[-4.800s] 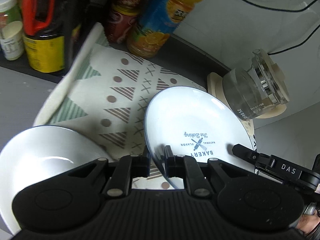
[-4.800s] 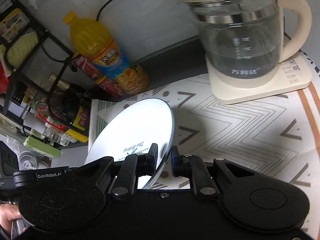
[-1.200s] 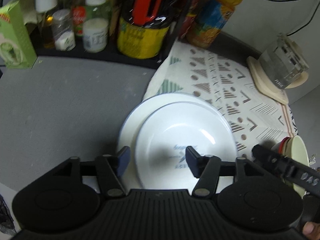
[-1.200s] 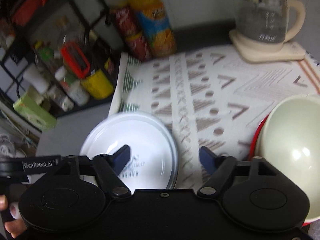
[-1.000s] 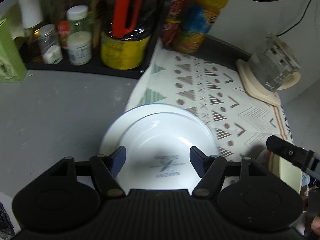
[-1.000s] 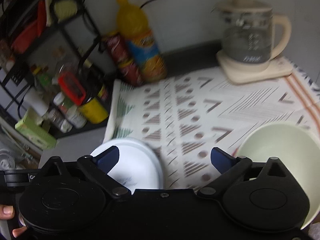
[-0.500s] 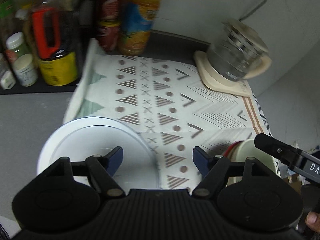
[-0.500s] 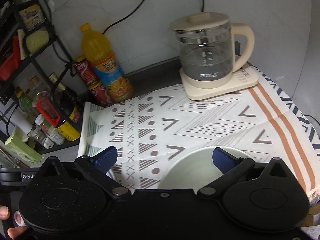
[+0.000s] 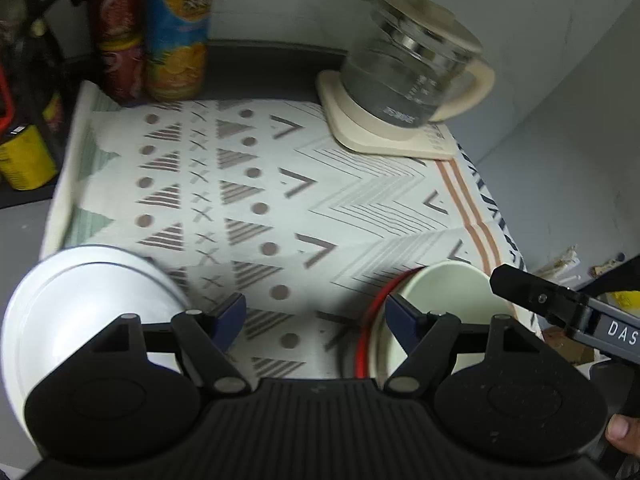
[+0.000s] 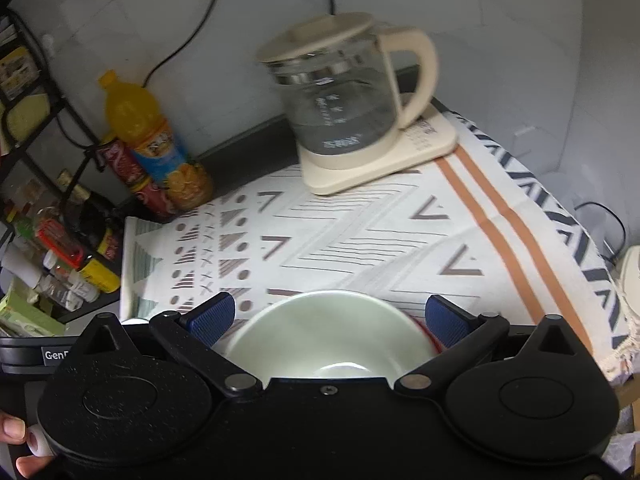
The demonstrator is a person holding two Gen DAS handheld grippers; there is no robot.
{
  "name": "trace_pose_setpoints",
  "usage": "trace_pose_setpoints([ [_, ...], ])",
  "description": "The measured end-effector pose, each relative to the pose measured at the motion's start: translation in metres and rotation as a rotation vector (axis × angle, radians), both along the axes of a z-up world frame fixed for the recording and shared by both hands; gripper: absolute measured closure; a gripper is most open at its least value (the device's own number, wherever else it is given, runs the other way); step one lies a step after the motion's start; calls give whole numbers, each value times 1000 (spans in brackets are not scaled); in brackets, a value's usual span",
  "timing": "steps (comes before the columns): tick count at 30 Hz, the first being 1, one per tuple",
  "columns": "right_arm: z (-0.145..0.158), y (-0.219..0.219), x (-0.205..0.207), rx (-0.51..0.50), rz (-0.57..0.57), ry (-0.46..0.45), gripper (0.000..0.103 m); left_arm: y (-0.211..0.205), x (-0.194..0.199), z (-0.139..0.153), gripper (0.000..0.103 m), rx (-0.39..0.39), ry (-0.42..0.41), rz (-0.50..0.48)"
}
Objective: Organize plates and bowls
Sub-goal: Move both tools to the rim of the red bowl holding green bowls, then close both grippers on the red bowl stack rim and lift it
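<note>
Left wrist: white plates visible; right shows only cream bowl. Both tools spread, empty.

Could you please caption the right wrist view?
Open right claw above a pale green bowl, glass kettle behind.

Both wrist cameras look down, sharing the cloth and kettle

A grey counter carries a cream cloth printed with triangles, dots and chevrons, orange stripes at 3 o'clock. At 12 o'clock a pale tiled wall rises — black cables trail down it. A black wire rack of jars stands at 9 o'clock. The light is dim and cool, brightest on the wall.
</note>
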State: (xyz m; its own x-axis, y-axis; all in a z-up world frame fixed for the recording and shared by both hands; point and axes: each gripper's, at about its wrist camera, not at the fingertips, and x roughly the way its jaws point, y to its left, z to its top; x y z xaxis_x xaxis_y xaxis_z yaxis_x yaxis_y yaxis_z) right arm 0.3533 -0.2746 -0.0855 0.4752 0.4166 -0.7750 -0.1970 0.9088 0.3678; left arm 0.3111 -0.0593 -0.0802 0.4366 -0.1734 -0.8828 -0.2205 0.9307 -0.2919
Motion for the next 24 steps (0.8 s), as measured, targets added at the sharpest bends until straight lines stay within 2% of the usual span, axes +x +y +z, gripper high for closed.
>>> trace_pose_setpoints([
  [9, -22, -25, 3, -8, -40, 57, 1, -22, 16, -22, 29, -16, 53, -35],
  [14, -36, -27, 2, -16, -30, 91, 1, -26, 17, -35, 34, -28, 85, -33],
  [16, -42, -26, 2, -18, -21, 106, 4, -27, 16, -39, 40, -37, 98, -31],
  [19, -52, -24, 1, -22, -1, 136, 19, -27, 16, -46, 50, -61, 116, -25],
  [24, -73, -26, -1, -32, -2, 204, 49, -30, 14, -53, 71, -109, 121, -47],
])
